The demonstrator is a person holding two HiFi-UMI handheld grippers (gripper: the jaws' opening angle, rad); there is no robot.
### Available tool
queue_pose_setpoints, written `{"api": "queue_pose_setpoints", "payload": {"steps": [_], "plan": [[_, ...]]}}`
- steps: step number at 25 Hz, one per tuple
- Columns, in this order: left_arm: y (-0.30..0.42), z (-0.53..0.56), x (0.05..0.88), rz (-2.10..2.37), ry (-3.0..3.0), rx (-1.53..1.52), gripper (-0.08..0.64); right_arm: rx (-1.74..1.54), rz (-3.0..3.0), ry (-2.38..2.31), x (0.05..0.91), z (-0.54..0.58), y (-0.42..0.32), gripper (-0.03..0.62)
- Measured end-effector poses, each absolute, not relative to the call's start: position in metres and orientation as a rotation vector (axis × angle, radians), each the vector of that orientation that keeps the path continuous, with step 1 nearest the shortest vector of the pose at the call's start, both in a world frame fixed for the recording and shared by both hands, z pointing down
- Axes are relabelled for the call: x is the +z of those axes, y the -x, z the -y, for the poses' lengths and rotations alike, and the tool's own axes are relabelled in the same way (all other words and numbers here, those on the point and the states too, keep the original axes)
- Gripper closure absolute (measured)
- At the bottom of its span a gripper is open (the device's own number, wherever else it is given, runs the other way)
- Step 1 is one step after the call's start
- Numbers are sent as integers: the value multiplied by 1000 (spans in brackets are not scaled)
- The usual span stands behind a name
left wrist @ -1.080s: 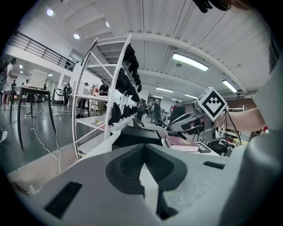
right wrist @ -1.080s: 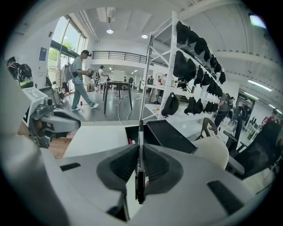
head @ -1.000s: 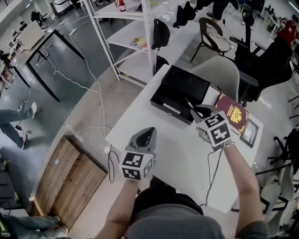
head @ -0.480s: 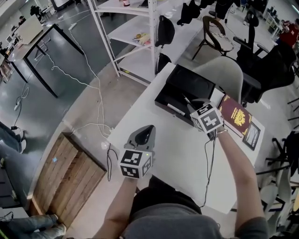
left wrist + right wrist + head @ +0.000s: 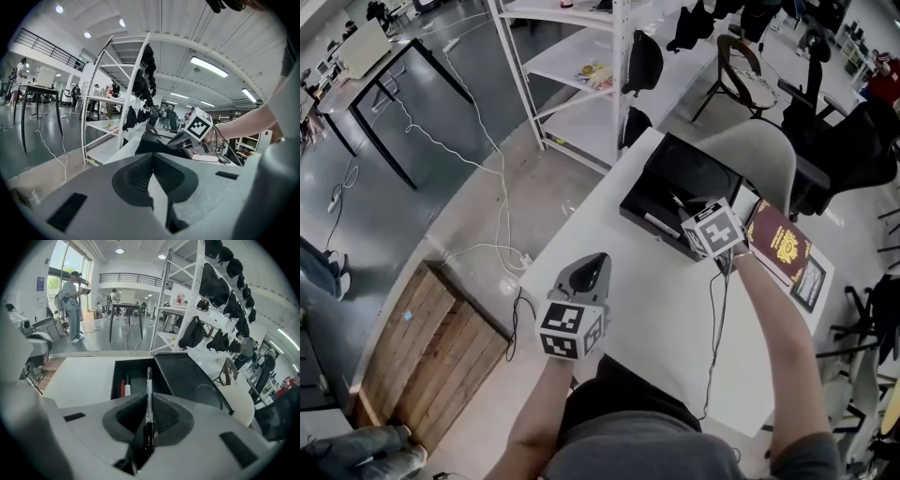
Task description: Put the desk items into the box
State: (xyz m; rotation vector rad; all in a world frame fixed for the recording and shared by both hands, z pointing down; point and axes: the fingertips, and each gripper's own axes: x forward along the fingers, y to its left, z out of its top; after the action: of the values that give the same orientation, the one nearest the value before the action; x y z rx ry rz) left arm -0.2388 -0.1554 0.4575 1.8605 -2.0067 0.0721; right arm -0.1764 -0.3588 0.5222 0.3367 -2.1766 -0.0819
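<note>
Pointing at the box (image 5: 115,380), the marker (image 5: 149,385) lies along right gripper's (image 5: 149,401) fingers (image 5: 171,416).

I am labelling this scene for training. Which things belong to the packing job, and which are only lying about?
Job: black box, marker pen in right hand-held gripper, maroon booklet, small framed card.
Lying about: white shelf rack, wooden pallet, white chair.

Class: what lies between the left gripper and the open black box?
Only bare white tabletop separates the left gripper from the open black box, as the head view shows.
</note>
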Motion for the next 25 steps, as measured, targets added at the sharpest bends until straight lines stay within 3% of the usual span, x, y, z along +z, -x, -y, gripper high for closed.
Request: {"api": "queue_pose_setpoints", "payload": {"steps": [25], "plan": [[255,157,470,2010,-1797,74,554,-107,2028,-291,586,368,189,545]]}}
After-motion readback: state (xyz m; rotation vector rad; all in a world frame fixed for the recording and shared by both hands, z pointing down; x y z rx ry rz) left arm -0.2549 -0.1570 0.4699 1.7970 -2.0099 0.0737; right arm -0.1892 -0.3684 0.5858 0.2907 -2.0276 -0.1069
